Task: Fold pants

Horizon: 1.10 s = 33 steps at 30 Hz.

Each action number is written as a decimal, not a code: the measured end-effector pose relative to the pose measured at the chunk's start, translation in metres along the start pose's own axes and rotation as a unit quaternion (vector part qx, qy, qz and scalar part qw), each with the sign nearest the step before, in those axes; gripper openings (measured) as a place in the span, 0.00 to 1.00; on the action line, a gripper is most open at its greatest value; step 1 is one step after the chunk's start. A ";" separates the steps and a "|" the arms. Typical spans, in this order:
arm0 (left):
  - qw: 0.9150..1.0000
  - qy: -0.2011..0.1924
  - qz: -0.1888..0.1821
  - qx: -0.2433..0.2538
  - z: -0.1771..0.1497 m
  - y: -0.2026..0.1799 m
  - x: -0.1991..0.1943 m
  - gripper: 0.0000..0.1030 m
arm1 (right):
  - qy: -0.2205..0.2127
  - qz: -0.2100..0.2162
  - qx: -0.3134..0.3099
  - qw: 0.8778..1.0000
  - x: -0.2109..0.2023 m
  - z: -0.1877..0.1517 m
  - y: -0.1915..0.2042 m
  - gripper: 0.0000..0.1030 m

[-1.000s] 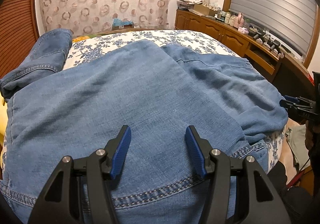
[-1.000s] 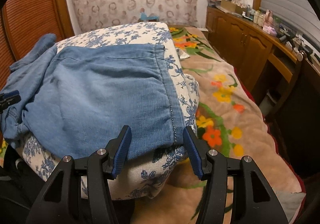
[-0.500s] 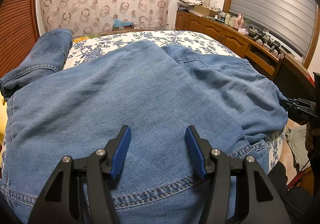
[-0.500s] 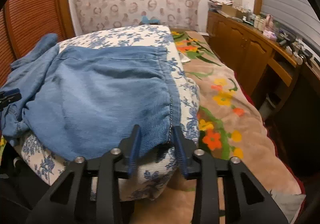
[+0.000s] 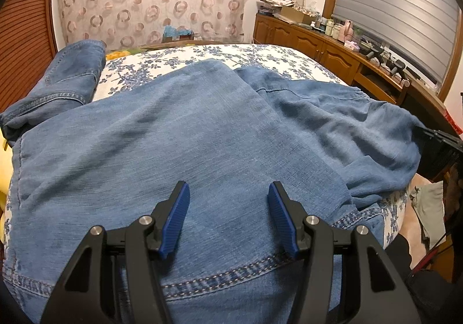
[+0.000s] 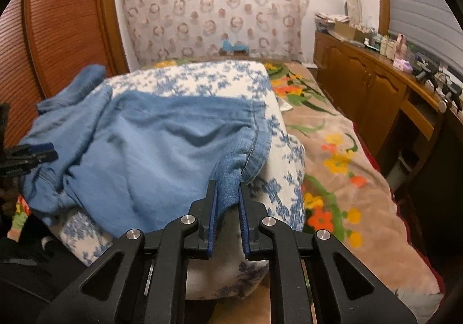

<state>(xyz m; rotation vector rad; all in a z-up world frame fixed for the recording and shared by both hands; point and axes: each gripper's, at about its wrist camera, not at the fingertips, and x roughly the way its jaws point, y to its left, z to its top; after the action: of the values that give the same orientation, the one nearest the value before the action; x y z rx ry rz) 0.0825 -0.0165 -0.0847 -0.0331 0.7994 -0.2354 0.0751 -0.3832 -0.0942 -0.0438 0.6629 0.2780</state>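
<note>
**Right gripper clamped on trouser hem; left gripper unclenched over the seat**

The bed [image 6: 361, 179] carried a flowered blanket, and on it lay a blue-and-white floral cushion [image 5: 260, 54]. The denim pants [image 5: 179, 133] were spread across that cushion, one leg trailing off toward the louvred wooden door [image 6: 63, 20] and the other toward the cabinet [image 5: 324, 46] side. The left gripper [image 5: 228, 217] hovered over the seat of the pants near the stitched waistband, its jaws standing apart with nothing pinched between them. The right gripper [image 6: 227, 208] had just been closing; its blue pads now gripped the bunched hem corner of the pants [image 6: 162, 150], the cloth raised slightly off the cushion's edge.
</note>
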 end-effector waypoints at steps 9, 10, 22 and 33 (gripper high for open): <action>1.000 -0.018 0.006 -0.010 0.008 0.012 -0.016 0.55 | -0.043 0.035 -0.020 0.998 -0.020 0.035 0.018 0.09; 1.000 -0.021 0.007 -0.011 0.009 0.013 -0.019 0.55 | -0.048 0.040 -0.026 0.998 -0.022 0.040 0.023 0.09; 0.999 -0.040 0.023 -0.022 0.011 0.027 -0.042 0.55 | -0.104 0.119 -0.080 0.984 -0.030 0.095 0.083 0.09; 0.997 -0.056 0.048 -0.038 0.005 0.051 -0.070 0.55 | -0.131 0.202 -0.143 0.960 -0.024 0.133 0.172 0.09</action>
<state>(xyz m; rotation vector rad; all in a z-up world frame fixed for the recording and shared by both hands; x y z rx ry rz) 0.0486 0.0482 -0.0376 -0.0782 0.6958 -0.1119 0.0910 -0.2064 0.0336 -0.1454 0.3574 0.7605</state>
